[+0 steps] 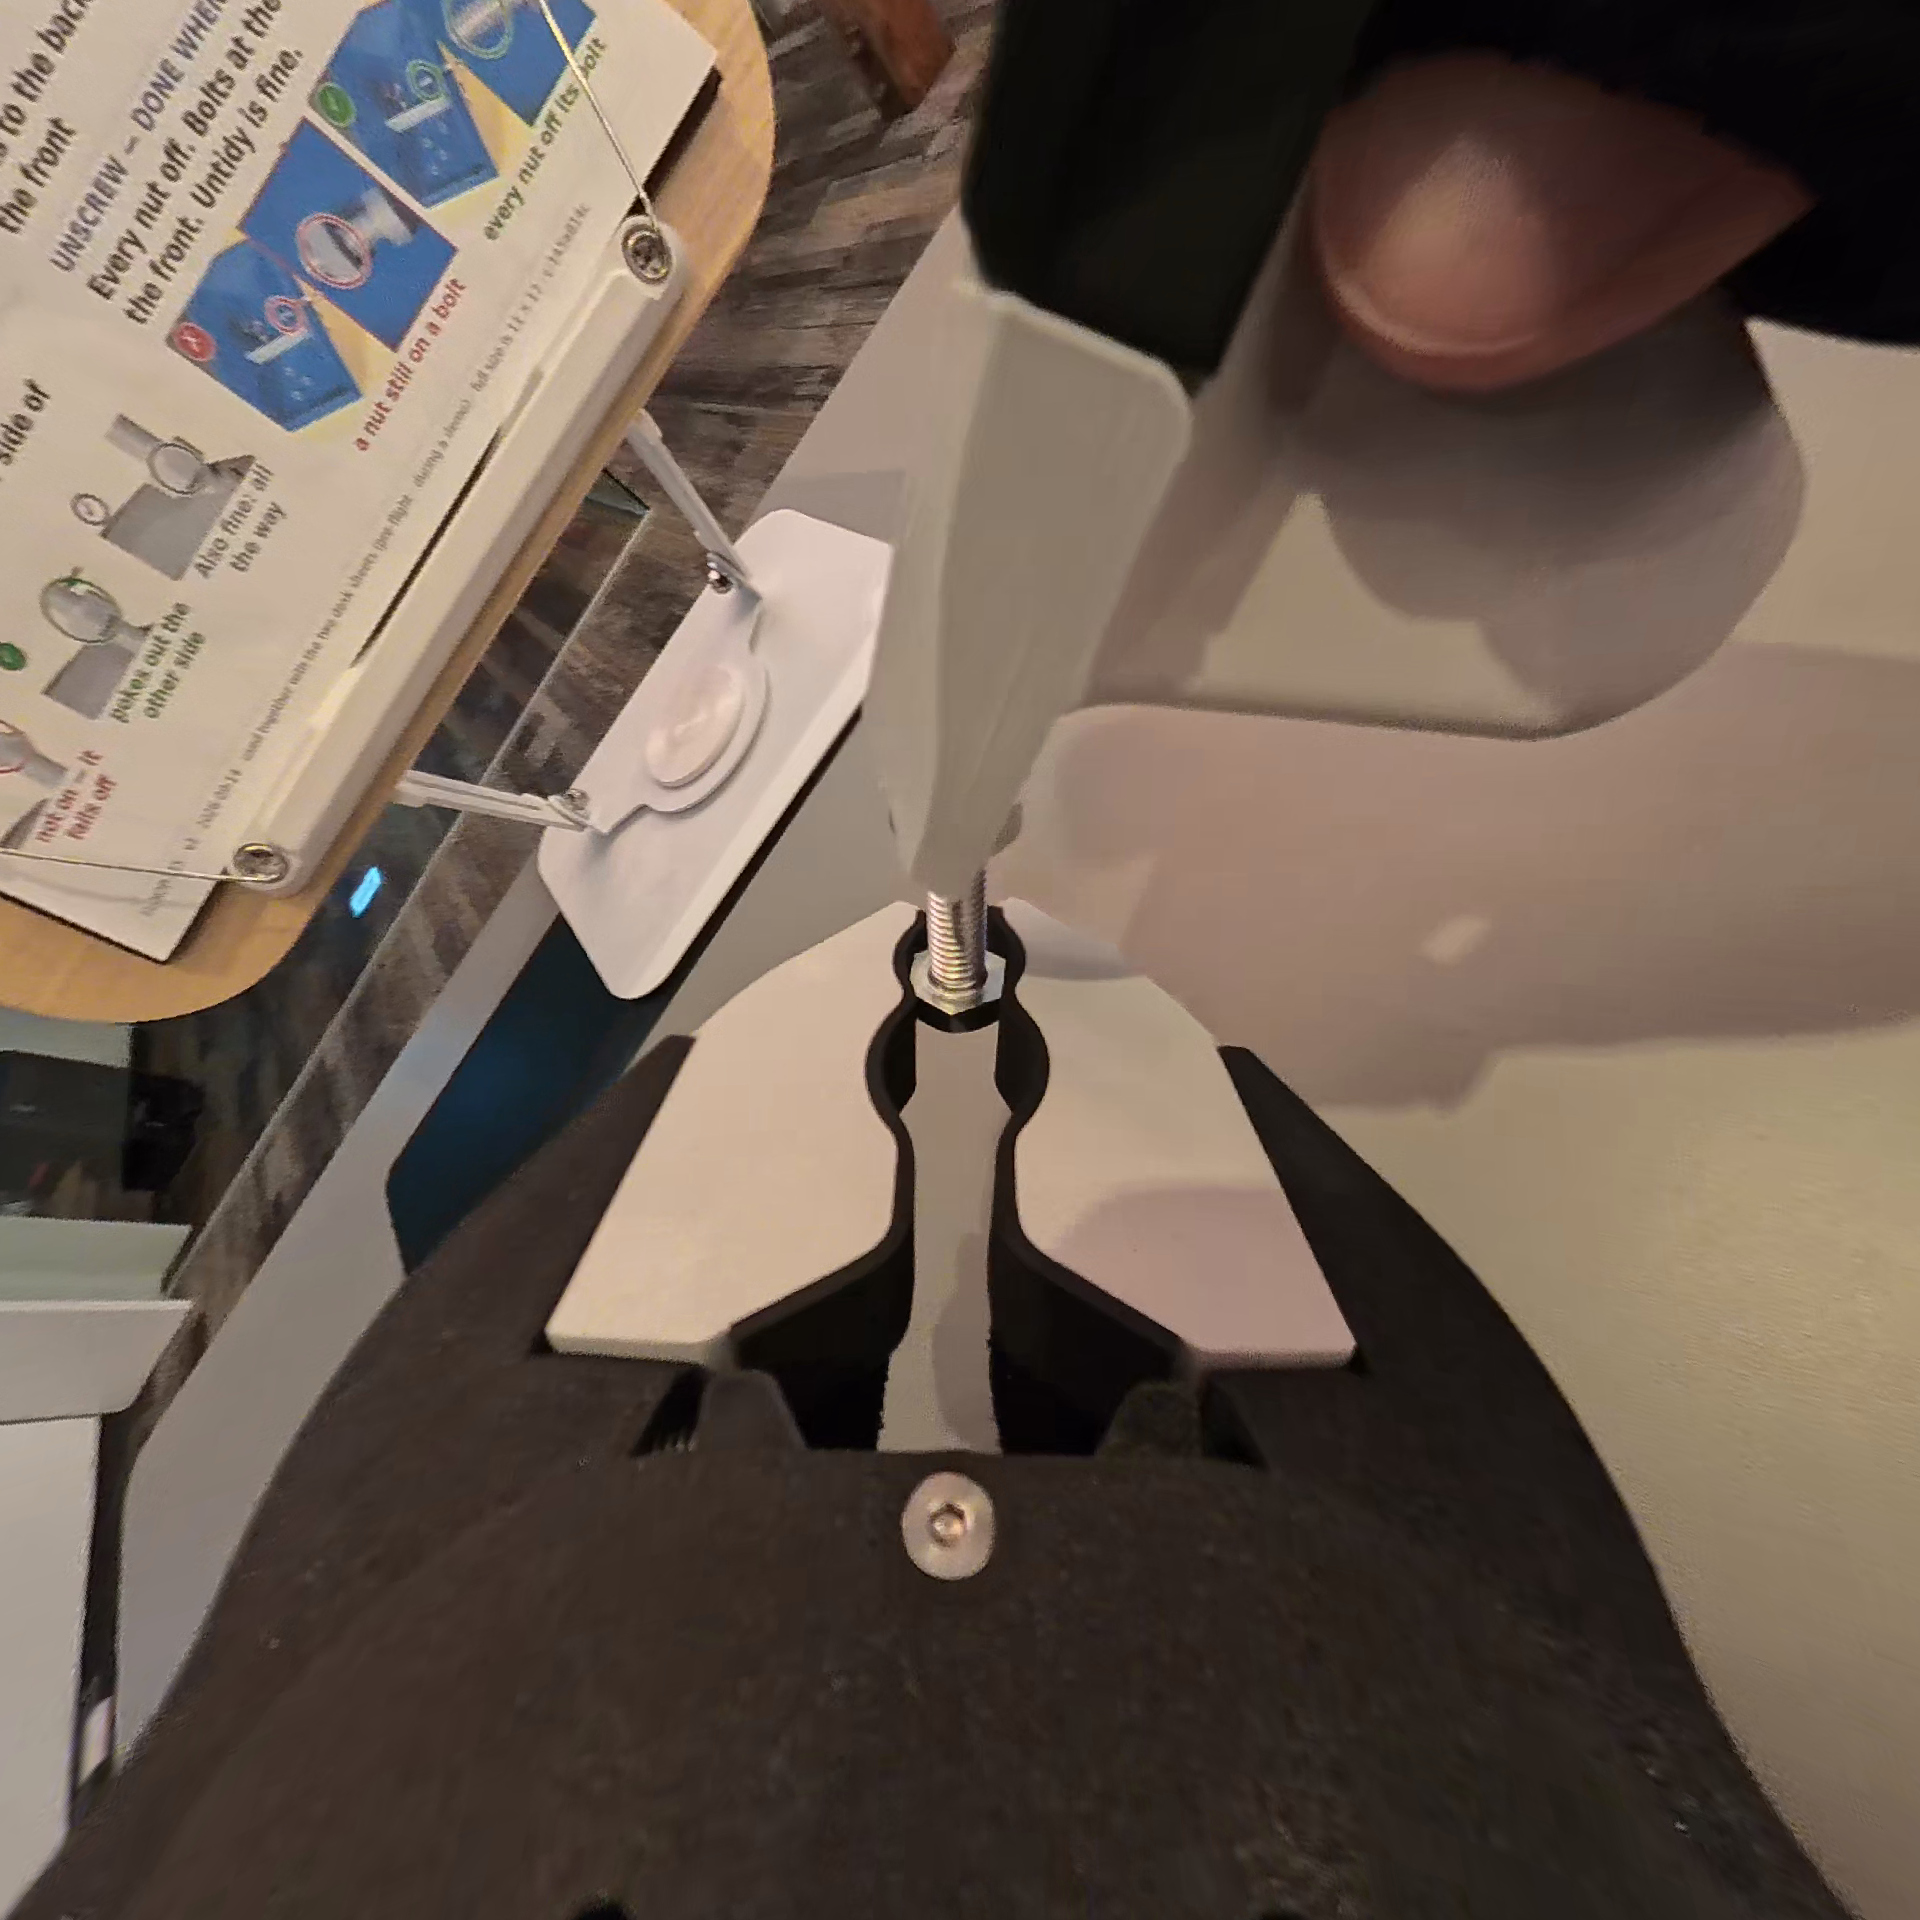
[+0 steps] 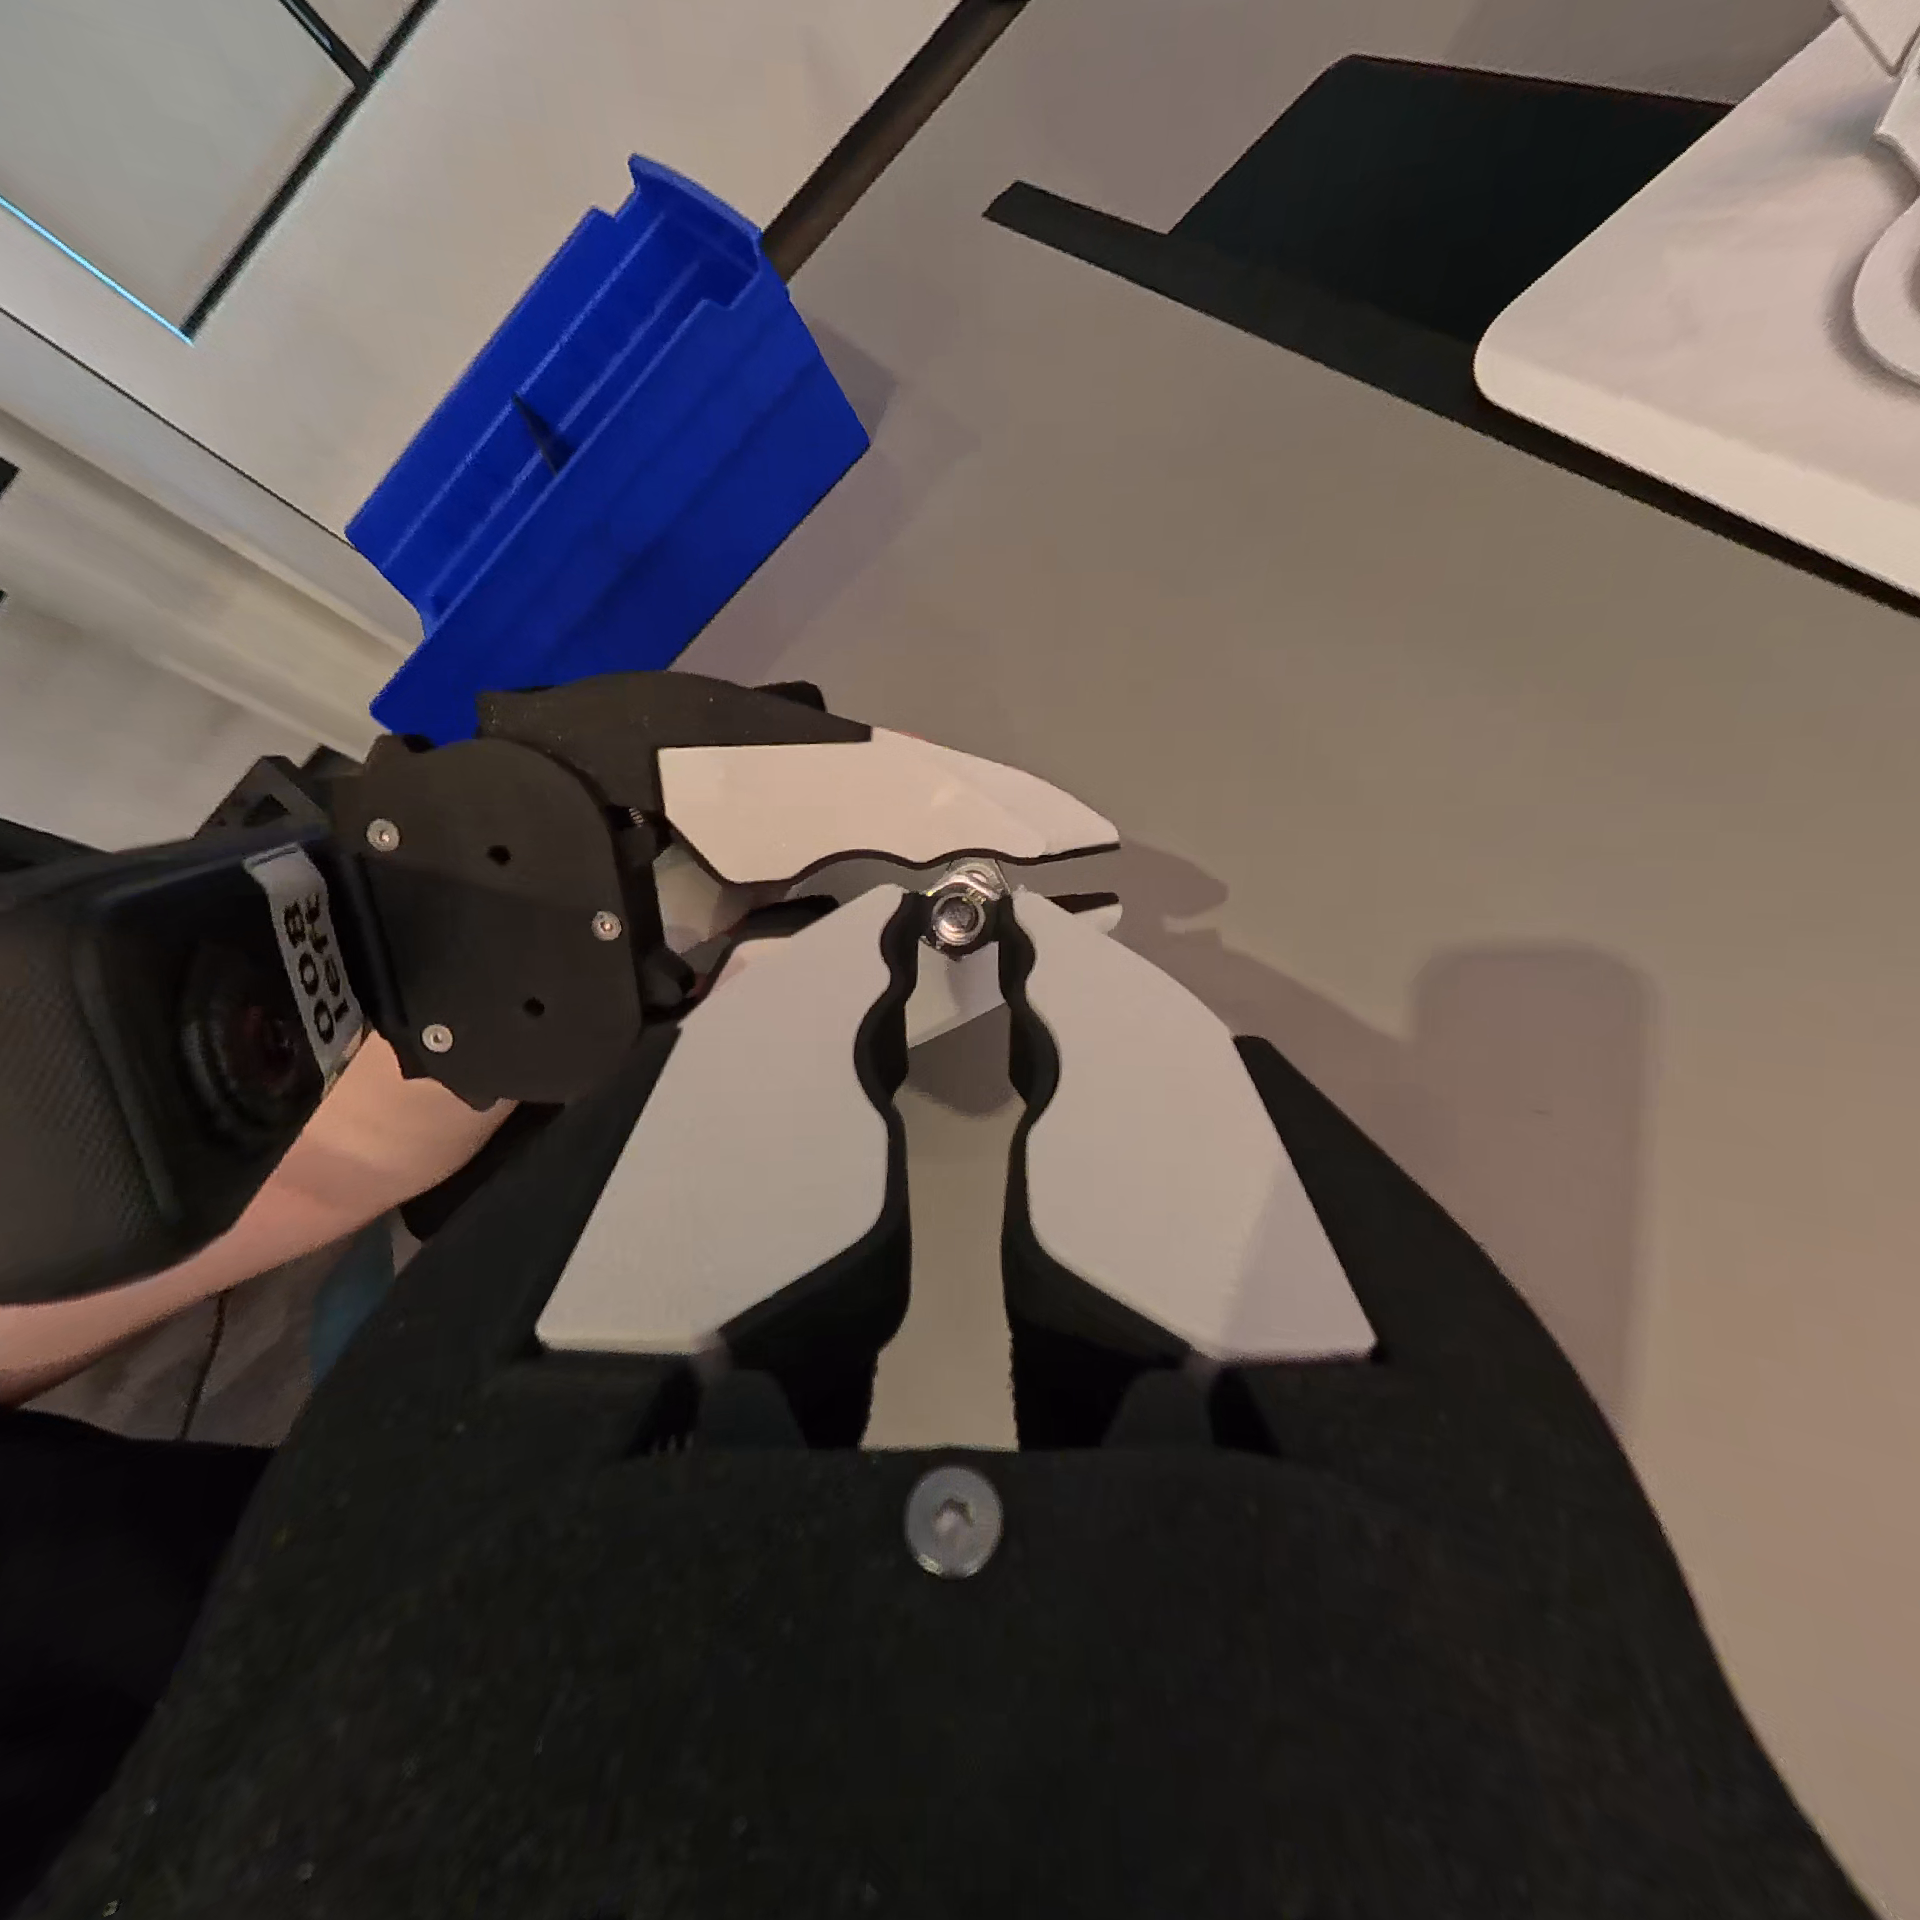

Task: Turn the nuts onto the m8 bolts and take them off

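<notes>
In the left wrist view my left gripper (image 1: 954,1000) is shut on a silver hex nut (image 1: 952,985) that sits on the thread of a bolt (image 1: 948,930). The bolt runs up into the white fingers of my right gripper (image 1: 951,836), which comes in from above, held by a hand. In the right wrist view my right gripper (image 2: 956,935) is shut on the bolt's head end (image 2: 954,920), seen end on. My left gripper (image 2: 1039,868) comes in from the left, its jaws closed around the nut (image 2: 979,881). Both are held above the grey table (image 2: 1351,727).
A blue bin (image 2: 603,468) stands on the table behind the left gripper. A white stand (image 1: 717,748) holds an instruction sheet (image 1: 312,416) at the table's edge. A white board (image 2: 1683,312) lies on a black mat (image 2: 1403,208) at the back right. The tips of one gripper are about 5 cm away from the tips of the other.
</notes>
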Tool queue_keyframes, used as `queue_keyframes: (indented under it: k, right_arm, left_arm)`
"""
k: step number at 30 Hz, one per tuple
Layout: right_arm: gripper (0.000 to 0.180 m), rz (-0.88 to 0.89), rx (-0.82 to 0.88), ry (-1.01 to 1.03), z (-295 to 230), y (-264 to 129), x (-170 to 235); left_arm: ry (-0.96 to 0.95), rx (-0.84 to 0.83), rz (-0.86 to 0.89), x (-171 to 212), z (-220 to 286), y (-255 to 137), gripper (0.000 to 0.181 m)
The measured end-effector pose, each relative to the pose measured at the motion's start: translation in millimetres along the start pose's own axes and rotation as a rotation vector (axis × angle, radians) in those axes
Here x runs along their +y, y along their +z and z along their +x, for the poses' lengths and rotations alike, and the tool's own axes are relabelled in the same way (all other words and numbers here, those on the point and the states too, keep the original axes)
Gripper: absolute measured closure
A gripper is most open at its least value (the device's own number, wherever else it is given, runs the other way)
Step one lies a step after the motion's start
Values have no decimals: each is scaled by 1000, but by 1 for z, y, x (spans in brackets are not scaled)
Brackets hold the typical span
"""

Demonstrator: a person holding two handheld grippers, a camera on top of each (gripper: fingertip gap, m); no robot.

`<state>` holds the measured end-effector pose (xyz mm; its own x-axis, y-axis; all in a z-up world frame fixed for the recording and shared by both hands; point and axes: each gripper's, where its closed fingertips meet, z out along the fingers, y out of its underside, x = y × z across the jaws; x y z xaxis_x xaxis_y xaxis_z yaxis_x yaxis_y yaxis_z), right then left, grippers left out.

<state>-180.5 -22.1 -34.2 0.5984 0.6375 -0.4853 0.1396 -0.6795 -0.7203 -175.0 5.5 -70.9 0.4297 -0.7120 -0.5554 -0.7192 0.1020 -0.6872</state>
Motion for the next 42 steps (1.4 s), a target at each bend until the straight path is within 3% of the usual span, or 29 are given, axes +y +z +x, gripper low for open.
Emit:
queue_keyframes:
  k: [6, 42]
  right_arm:
    - [166, 38, -12, 50, 2, 4, -2]
    - [163, -10, 55, -84, 0, 2, -2]
  left_arm:
    - [0, -33, -13, 4, -5, 2, 171]
    - [-112, 59, 55, -4, 5, 2, 171]
